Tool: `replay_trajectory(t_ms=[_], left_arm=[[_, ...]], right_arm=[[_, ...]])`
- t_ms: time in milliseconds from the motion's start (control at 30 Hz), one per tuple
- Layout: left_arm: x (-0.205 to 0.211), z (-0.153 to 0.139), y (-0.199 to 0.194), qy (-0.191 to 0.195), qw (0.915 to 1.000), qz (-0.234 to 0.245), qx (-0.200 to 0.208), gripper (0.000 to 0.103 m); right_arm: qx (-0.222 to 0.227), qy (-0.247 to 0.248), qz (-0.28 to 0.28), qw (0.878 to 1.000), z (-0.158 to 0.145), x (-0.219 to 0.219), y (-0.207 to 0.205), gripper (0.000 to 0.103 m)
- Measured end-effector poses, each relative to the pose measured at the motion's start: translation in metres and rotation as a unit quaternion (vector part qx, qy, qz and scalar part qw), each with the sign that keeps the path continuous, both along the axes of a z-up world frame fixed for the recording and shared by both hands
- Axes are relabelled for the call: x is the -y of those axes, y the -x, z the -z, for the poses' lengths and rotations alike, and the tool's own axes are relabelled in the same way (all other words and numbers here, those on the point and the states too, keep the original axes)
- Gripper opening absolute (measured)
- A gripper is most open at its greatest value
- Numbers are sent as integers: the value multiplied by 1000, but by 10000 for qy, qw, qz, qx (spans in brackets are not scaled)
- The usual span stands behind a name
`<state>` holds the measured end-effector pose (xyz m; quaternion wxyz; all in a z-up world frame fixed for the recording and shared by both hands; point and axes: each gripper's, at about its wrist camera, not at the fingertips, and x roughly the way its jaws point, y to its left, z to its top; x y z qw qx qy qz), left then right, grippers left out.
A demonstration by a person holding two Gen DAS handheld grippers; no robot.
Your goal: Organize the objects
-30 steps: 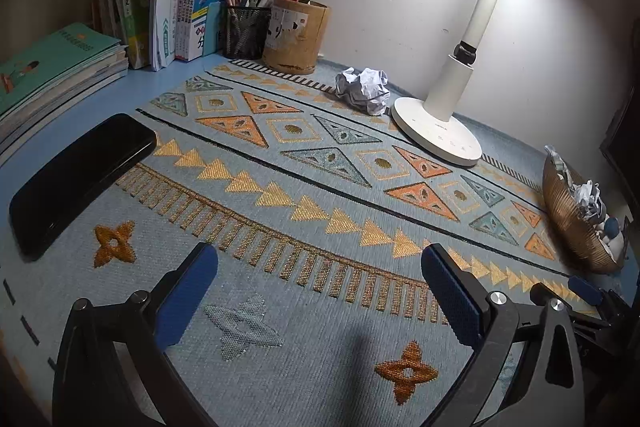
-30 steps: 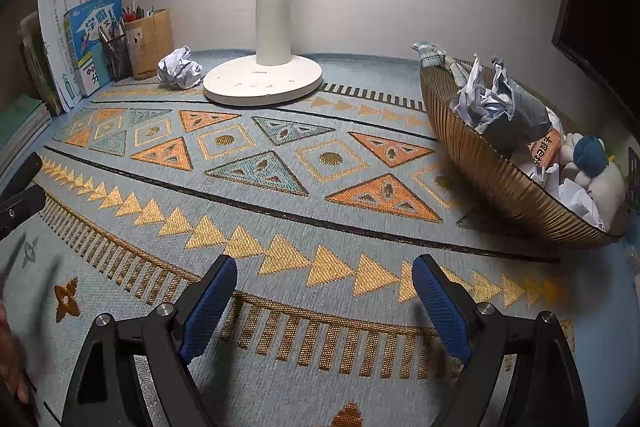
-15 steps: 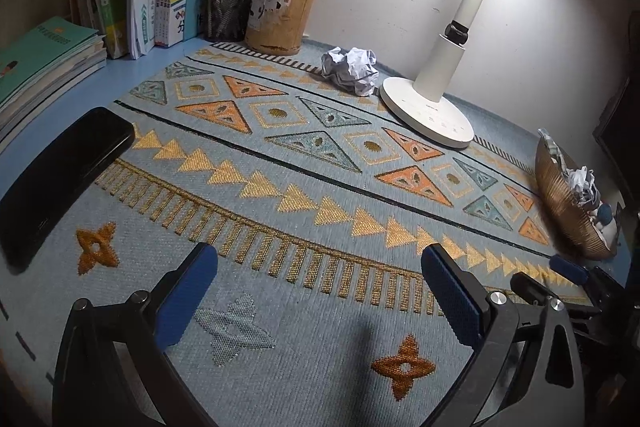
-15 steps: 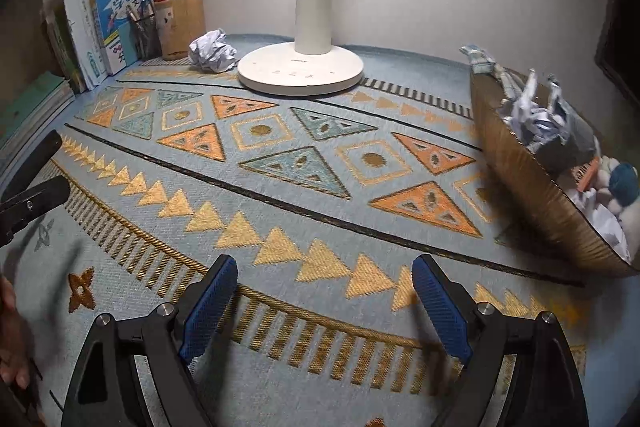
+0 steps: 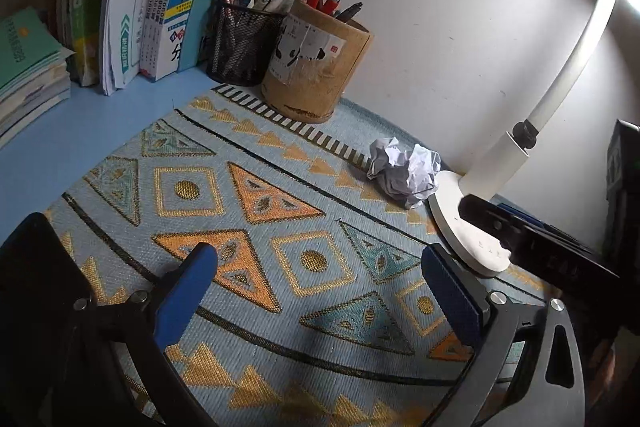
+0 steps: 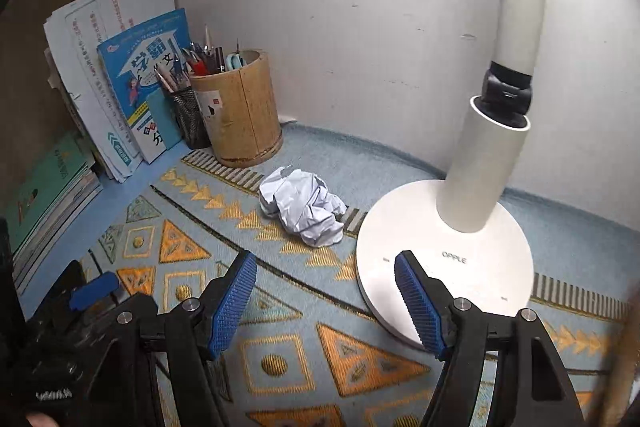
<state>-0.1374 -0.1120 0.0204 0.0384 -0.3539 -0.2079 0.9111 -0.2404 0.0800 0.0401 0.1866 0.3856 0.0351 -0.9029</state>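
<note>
The left gripper (image 5: 318, 281) hovers with fingers spread, empty, over the patterned mat (image 5: 256, 195). The crumpled paper ball (image 6: 302, 209) lies on the mat between the wooden pen cup (image 6: 240, 111) and the lamp base (image 6: 444, 251). The right gripper (image 6: 324, 301), whose fingers have just been closing with nothing between them, points at the ball. Only the right view shows scissors (image 6: 235, 61) in the cup.

One paper ball (image 6: 303, 209), two pen holders (image 6: 244, 111), one lamp (image 6: 444, 251), one mat (image 5: 256, 227).

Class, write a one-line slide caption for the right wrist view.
Open right gripper, jaws just narrowed, nears crumpled paper beside lamp base.
</note>
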Motion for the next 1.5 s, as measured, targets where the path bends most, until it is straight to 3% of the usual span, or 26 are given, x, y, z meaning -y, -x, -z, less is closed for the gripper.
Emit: replay_trajectory(t_ms=[67, 200, 233, 267, 300, 433, 533, 633, 833, 933, 1033, 1133, 1267, 1367, 1500], left_arm=[[2, -7, -5, -28, 9996, 9, -266, 102], [-12, -9, -9, 435, 9986, -10, -298, 102], [-17, -11, -10, 598, 9977, 44, -330, 102], [-23, -12, -12, 812, 9960, 67, -373, 102], [-28, -14, -14, 1017, 9938, 91, -431, 102], [-40, -18, -23, 1470, 9872, 145, -595, 102], [-37, -20, -31, 1202, 9898, 276, -708, 103], [-44, -18, -43, 1055, 9926, 317, -504, 102], [-86, -14, -100, 671, 9928, 934, -343, 102], [-107, -11, -119, 486, 9923, 1118, -202, 102], [-122, -9, -125, 470, 9924, 1124, -185, 102], [-130, -4, -126, 836, 9918, 963, -131, 102], [-117, -1, -123, 540, 9950, 836, -43, 102], [-106, 2, -120, 299, 9978, 596, 39, 102], [-108, 1, -121, 395, 9980, 496, 4, 102]], right_arm=[[153, 128, -84, 9998, 9, 8, 21, 71], [376, 88, -123, 9992, 26, 34, 50, 71], [373, -26, -64, 9993, 29, 38, 54, 68], [397, -53, -62, 9992, 31, 40, 56, 50], [468, -22, -79, 9989, 32, 39, 56, 40], [521, 431, -161, 9976, 14, 12, 26, 40], [466, 636, -99, 9968, -7, -21, -12, 40], [529, 910, -37, 9944, -21, -60, -59, 40], [482, 590, 141, 9970, -14, -115, -165, 41], [505, 491, 361, 9969, -4, -135, -200, 41], [556, 494, 534, 9958, 11, -155, -214, 42], [575, 484, 455, 9961, 22, -164, -220, 42], [654, 627, 466, 9948, 35, -173, -228, 65], [501, 791, 527, 9942, 30, -179, -230, 68], [558, 866, 545, 9932, 31, -179, -228, 75]])
